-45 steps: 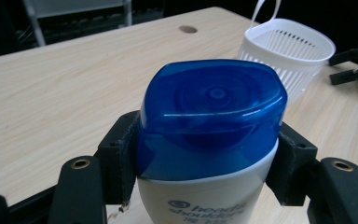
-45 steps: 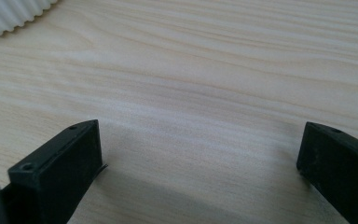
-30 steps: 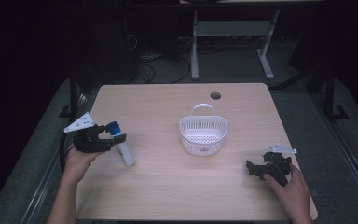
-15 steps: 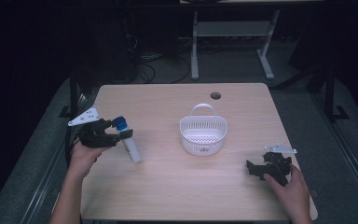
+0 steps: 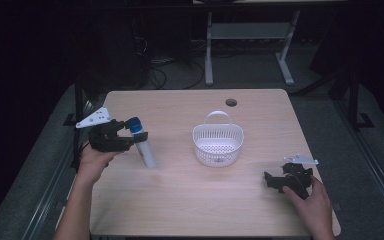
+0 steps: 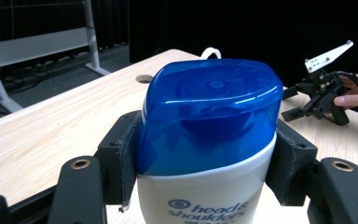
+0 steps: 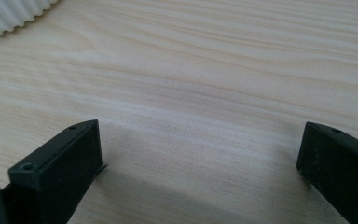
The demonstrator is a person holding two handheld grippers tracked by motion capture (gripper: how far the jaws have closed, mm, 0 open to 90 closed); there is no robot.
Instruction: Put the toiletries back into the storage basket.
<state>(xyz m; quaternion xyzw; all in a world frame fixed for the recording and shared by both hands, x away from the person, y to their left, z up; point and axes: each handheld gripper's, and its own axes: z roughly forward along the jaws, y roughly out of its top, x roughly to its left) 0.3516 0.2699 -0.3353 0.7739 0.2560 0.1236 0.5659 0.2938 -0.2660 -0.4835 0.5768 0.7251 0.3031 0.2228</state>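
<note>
Landmark: the white basket [image 5: 218,144], standing mid-table with its handle up.

Left of the basket: your left gripper [image 5: 130,136] has its jaws clamped on a shampoo bottle [image 5: 142,145], just under the blue cap [image 6: 209,109]. In the left gripper view the pads press both sides where blue meets white. From the high view the bottle hangs tilted, cap toward the gripper, base slanting down toward the table [image 5: 180,200]. Whether the base touches the wood, you cannot tell from here. Bottle and basket are apart, with bare wood between them.

Basket: looks empty through its mesh, though the floor of it is hard to read.

Right of the basket: your right gripper [image 5: 275,180] rests low near the table's near edge, jaws spread wide, nothing between them. In the right gripper view its two black jaws frame bare wood, and a ribbed white corner of the basket shows at top left.

Step in hand, by my reading: carrying the bottle, likely bound for the basket. Next move calls for you to raise the base above the rim, bring it over the opening, then lower before letting go. Watch the handle; the tilted base could catch it.
</note>
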